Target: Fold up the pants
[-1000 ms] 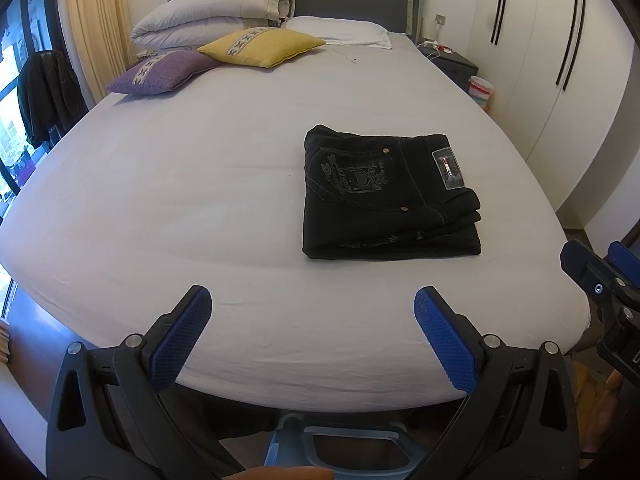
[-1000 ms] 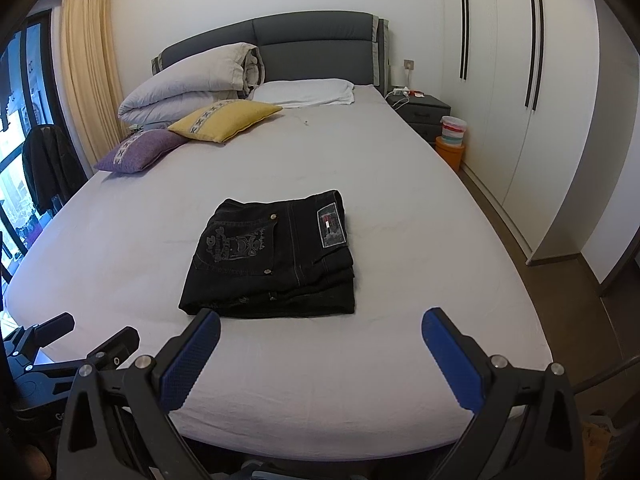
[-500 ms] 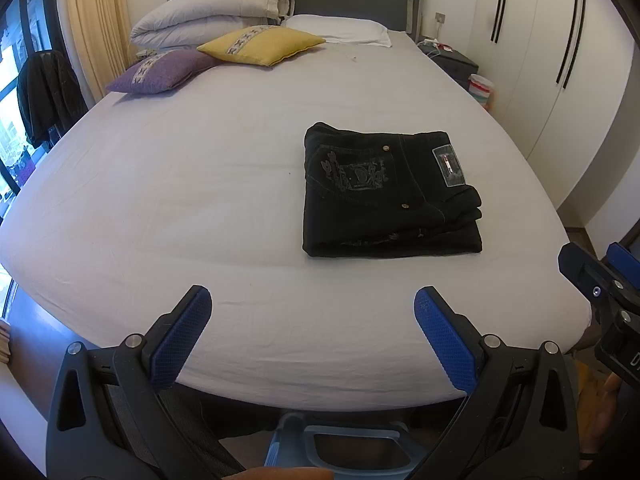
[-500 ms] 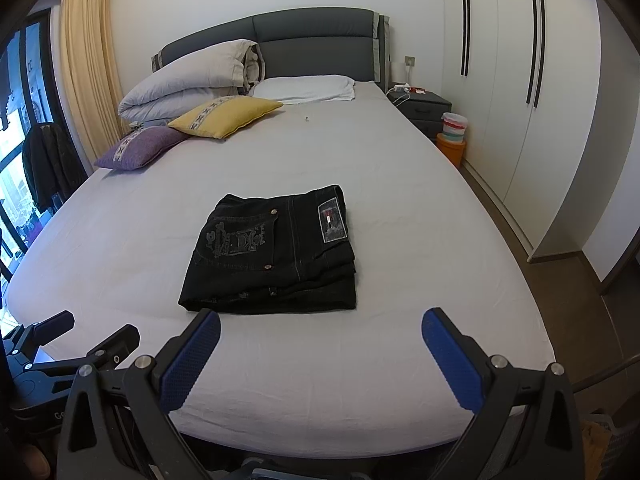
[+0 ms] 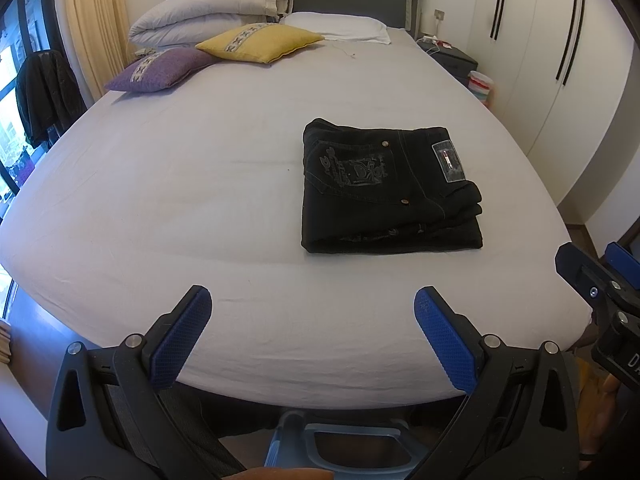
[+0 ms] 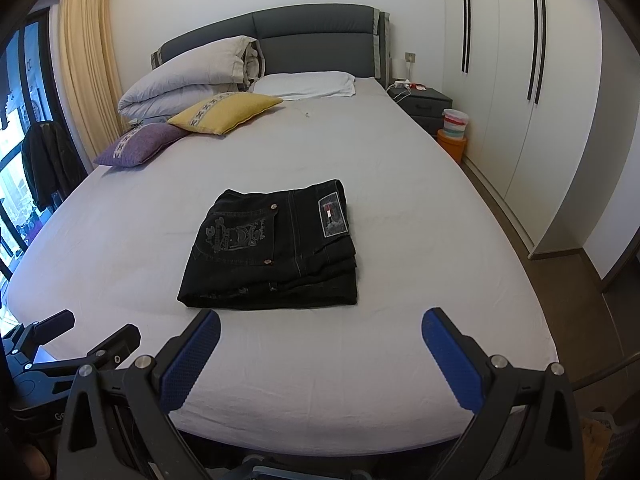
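Item: left gripper (image 5: 312, 304), jaws spread wide, holding nothing, poised off the near edge of the bed (image 5: 160, 208), well short of the garment. Item: pants (image 5: 384, 184), black denim, already folded into a compact rectangular stack of several layers, back pocket embroidery and waistband patch uppermost; lying flat on the grey sheet toward the near right part of the bed, apart from both grippers. Handling, by judgement: soft but fairly heavy and thick cloth, not slippery or fragile; the layers would slide over one another and spring open if lifted by one edge only. Best purchase would be the folded left edge and the right edge together, pinching all layers. Item: right gripper (image 6: 320, 332), jaws likewise wide apart and empty, at the near edge just before the stack. The fold appears complete.
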